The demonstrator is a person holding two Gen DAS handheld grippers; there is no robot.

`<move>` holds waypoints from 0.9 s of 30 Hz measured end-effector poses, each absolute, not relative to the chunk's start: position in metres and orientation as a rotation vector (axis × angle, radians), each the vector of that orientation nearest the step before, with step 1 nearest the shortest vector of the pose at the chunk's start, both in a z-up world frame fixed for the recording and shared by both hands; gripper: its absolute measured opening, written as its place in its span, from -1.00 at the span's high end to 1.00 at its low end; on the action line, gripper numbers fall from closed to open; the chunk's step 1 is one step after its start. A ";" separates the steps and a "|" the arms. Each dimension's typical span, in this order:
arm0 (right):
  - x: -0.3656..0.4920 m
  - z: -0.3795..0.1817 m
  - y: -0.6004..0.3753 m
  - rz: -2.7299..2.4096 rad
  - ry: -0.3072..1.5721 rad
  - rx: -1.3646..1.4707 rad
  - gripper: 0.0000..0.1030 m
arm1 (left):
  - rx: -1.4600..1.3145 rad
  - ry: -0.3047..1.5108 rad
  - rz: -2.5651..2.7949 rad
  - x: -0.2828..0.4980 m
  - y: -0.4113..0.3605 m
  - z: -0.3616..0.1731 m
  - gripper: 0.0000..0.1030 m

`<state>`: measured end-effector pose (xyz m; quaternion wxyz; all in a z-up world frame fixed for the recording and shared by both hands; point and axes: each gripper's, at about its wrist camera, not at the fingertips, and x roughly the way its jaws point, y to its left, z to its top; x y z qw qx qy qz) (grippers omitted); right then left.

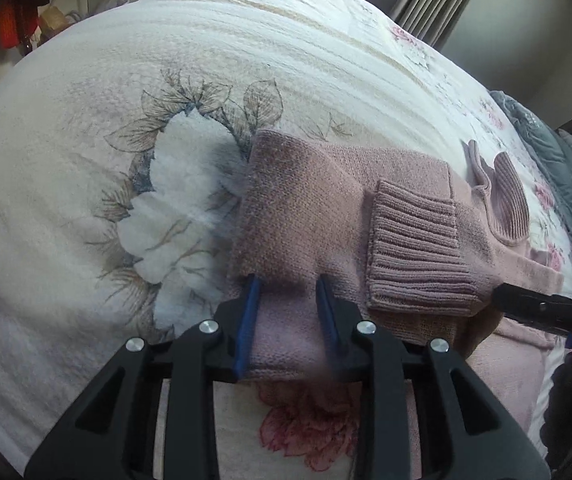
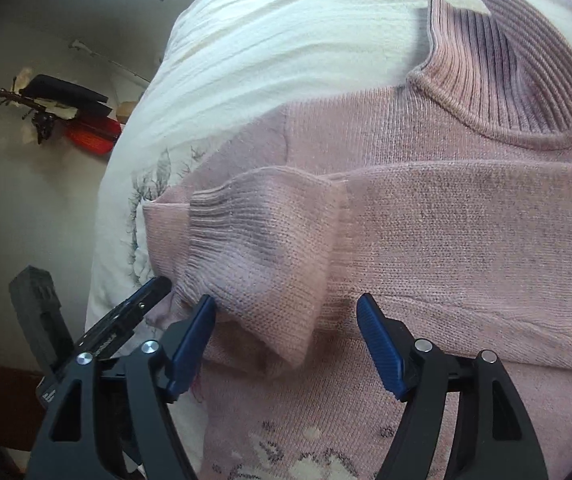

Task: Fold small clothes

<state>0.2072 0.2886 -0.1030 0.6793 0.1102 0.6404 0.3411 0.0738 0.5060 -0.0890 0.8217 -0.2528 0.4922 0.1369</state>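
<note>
the sweater (image 2: pixel 426 232) lay flat mid-bed (image 1: pixel 85 200), cuff (image 1: pixel 418 252) folded across its chest. your left gripper (image 1: pixel 290 308) straddled a side fold, jaws parted, not pinching; your right gripper (image 2: pixel 286 320) was spread wide over the cuff. you needed both to bite both layers before lifting.

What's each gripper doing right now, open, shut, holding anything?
Left gripper: open, jaws either side of a fold of the pink sweater, not clamped.
Right gripper: open wide over the sweater's sleeve cuff, holding nothing.
</note>
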 end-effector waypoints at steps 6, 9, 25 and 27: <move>0.207 -0.107 0.289 0.849 1.418 0.287 0.52 | -0.538 1.010 0.315 0.069 0.504 -0.073 0.38; 0.209 -0.088 0.270 0.871 1.367 0.340 0.56 | -0.538 0.992 0.311 0.070 0.500 -0.067 0.38; 0.223 -0.082 0.122 0.605 1.258 0.304 0.56 | -0.383 1.047 0.187 0.126 0.409 -0.080 0.30; 0.223 -0.103 0.121 0.584 1.294 0.313 0.56 | -0.349 1.067 0.207 0.130 0.404 -0.089 0.29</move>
